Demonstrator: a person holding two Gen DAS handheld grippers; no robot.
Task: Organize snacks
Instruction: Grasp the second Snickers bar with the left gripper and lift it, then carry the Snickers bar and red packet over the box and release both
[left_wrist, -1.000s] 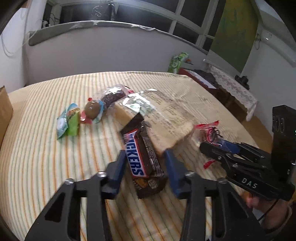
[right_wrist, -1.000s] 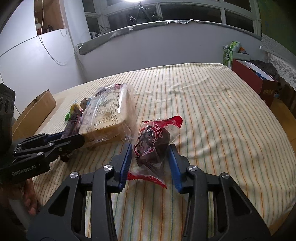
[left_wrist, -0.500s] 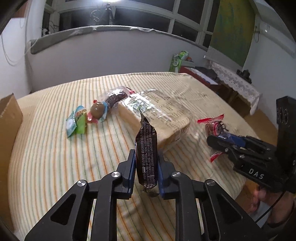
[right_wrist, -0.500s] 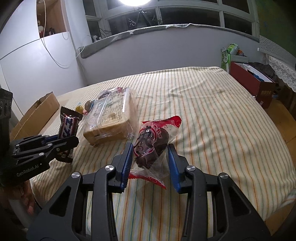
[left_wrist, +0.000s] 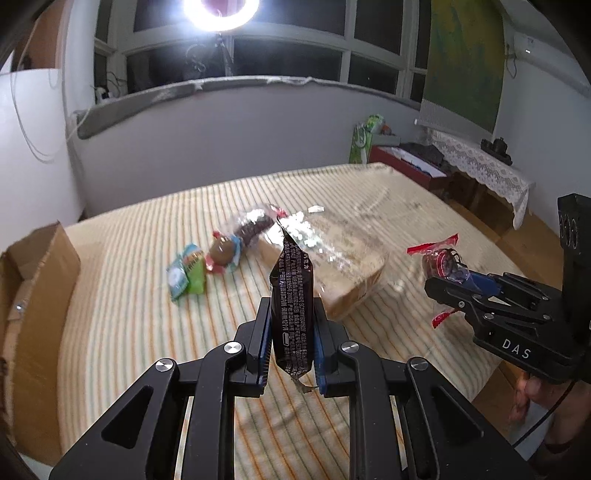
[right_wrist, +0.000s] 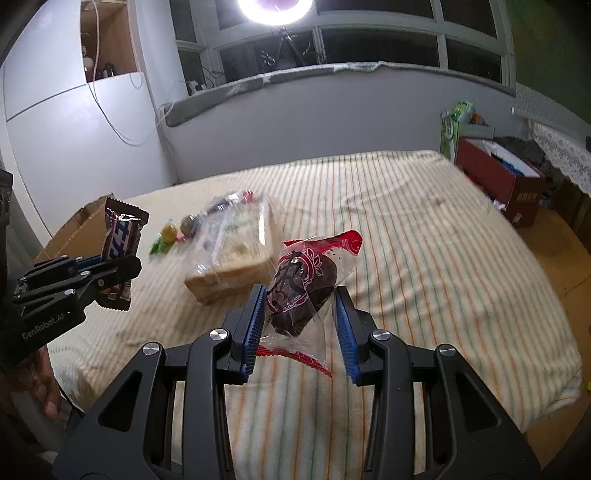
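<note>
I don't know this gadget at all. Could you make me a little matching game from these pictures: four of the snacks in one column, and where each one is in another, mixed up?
Things:
1. Snickers bar
2. cake in a red-and-clear wrapper
3. bagged loaf of sliced bread
4. green candy packet

Places:
A. lying on the striped cloth, nearest the cardboard box
B. clamped upright in the left gripper
C. lying in the middle of the striped cloth
D. clamped in the right gripper, off the cloth

Pairs: 1-B, 2-D, 3-C, 4-A
</note>
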